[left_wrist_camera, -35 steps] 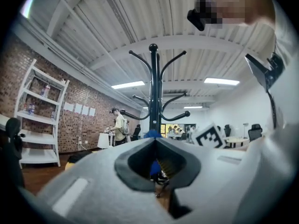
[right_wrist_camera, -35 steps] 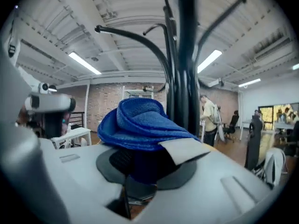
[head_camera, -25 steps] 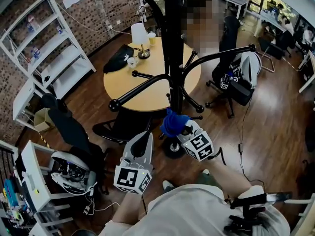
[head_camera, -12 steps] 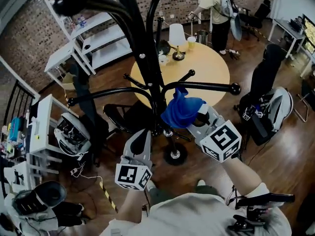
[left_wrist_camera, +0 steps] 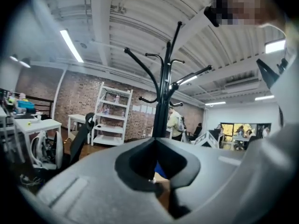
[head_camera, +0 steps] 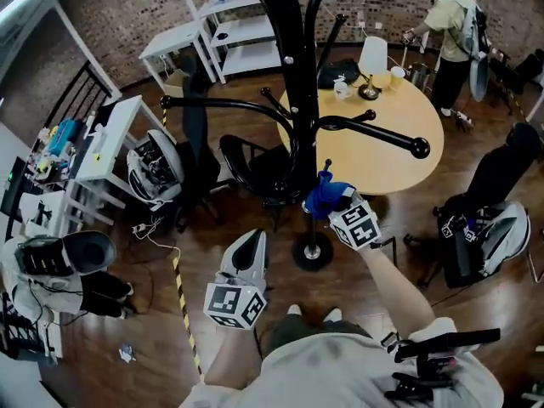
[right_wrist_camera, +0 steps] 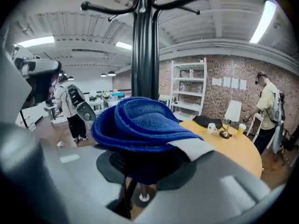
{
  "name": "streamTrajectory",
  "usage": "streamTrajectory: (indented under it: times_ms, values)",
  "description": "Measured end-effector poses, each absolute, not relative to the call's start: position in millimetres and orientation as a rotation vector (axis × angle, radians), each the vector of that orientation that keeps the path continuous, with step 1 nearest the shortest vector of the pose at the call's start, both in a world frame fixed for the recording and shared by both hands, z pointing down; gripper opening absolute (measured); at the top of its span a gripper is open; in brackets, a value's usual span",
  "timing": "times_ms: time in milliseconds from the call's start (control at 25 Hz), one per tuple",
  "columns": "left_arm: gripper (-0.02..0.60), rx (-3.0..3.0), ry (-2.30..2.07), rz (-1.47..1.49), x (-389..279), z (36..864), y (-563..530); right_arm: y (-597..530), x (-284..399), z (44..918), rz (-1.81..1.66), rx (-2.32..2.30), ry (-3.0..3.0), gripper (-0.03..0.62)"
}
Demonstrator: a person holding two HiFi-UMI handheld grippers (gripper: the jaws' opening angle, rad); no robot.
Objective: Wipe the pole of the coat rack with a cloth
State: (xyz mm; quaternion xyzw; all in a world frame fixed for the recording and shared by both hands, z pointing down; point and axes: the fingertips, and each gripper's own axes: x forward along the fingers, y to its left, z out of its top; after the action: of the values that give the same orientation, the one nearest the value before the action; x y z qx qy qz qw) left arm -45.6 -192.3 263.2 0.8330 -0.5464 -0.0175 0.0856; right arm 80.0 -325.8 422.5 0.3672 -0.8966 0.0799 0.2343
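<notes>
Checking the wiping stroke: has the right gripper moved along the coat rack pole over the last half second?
Yes. The right gripper, jaws shut on the blue cloth, has gone down the pole, from level with the lower hooks toward the base.

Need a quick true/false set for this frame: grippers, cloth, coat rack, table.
1. The right hand-held gripper is shut on a blue cloth. True.
2. The left hand-held gripper grips the pole. False: it is apart from the pole, jaws together on nothing.
3. A lamp stands on the round table. True.
4. The cloth hangs from a top hook. False: it is in the right gripper, low by the pole.
</notes>
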Motion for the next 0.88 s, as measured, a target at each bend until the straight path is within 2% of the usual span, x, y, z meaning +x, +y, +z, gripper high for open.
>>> streamTrajectory:
  times_ms: [200,400,520,720,880]
  values:
    - [0.000,2.430,-1.677,-0.061,-51.8,281.3,-179.4,-320.1,78.1,410.8,0.182,1.012,-2.466,0.104]
    - [0.000,2.520,-1.652,-0.085,-55.0,250.0,-174.0,-244.3,79.9,275.7,0.115,1.059,-2.797,0.104]
    - [0.000,2.578,-1.591,-0.089,-53.6,241.3,-169.6,-200.4,87.2,235.5,0.166,1.103,-2.894,0.104]
    - [0.000,2.627,-1.548,-0.027,-60.7,271.3,-158.8,-167.5,89.7,266.3,0.119,1.222,-2.817,0.104]
    - [0.000,2.621,-1.536,0.015,-69.0,349.3,-164.9,-161.2,87.7,342.2,0.108,1.267,-2.787,0.104]
